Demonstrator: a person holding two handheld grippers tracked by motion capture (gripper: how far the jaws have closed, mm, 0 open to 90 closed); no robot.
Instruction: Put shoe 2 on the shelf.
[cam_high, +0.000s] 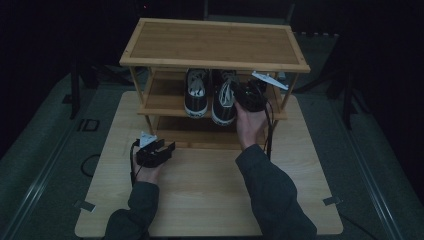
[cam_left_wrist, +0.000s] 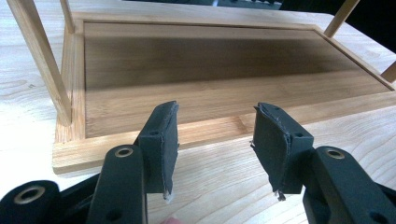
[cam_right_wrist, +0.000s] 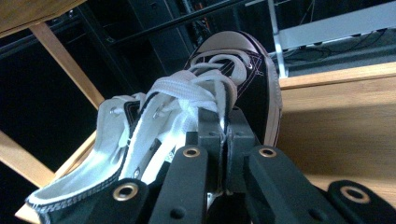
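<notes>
Gripping the right-hand sneaker (cam_right_wrist: 233, 88) by its side wall, your right gripper (cam_high: 248, 95) is working at the middle shelf of the bamboo shoe rack (cam_high: 215, 42), with its fingers (cam_right_wrist: 211, 135) closed tight together on the canvas edge beside the white laces. That sneaker is sitting on the middle shelf next to its mate (cam_high: 196, 95), both heels facing you at the front of the rack. While you are seating it, keep the pinch low on the collar so the thin canvas is not slipping out, hold the sole flat to the shelf, and line it up parallel with the other sneaker, clear of the rack's right posts. Your left gripper (cam_high: 156, 151) is hovering over the surface (cam_high: 210, 200) just in front of the rack's bottom shelf, its fingers (cam_left_wrist: 166, 140) standing wide apart and holding nothing. No brand name, label or writing is readable on either sneaker or the rack.
</notes>
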